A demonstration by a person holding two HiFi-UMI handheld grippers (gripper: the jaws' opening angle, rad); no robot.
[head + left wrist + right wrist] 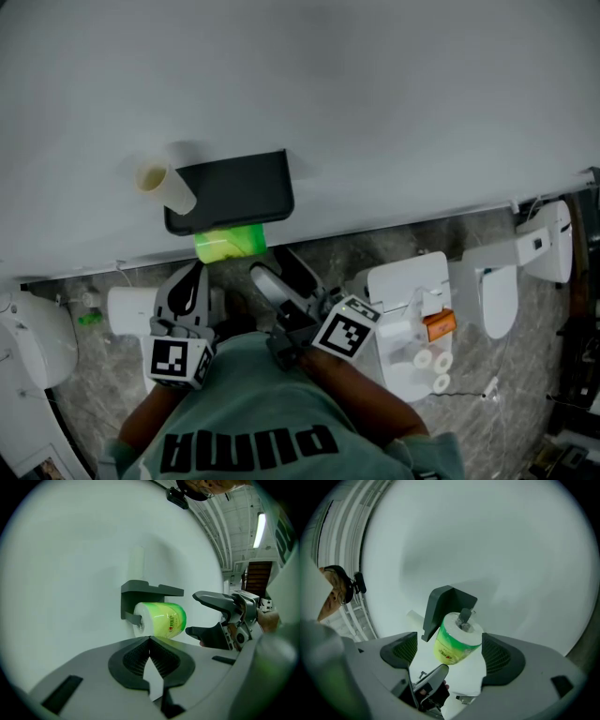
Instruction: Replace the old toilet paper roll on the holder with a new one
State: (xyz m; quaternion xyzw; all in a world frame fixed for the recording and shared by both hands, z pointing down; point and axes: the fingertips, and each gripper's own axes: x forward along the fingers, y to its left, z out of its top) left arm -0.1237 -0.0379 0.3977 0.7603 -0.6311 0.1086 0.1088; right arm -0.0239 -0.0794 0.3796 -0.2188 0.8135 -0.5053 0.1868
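— How far along are you?

— Close to the end, I reckon; the green-wrapped roll [164, 619] sits on the peg of the dark holder [147, 588], right under its flat top, against the white wall [375, 94]; it looks full, so I take it for the new one.

— And the old one?

— A bare cardboard tube [165, 186] is at the left end of the holder's top; that would be the spent core, off the peg but not cleared away.

— What are your claws doing?

— My left gripper [150, 639] has its jaws pressed together with nothing between them; it hangs below and in front of the roll. My right gripper [449, 653] is spread wide and empty; the roll shows between its jaws but well beyond them, untouched.

— What's left, then?

— As I judge it, checking that the roll is fully home on the peg; perhaps removing the tube; the wrapper is on as well.
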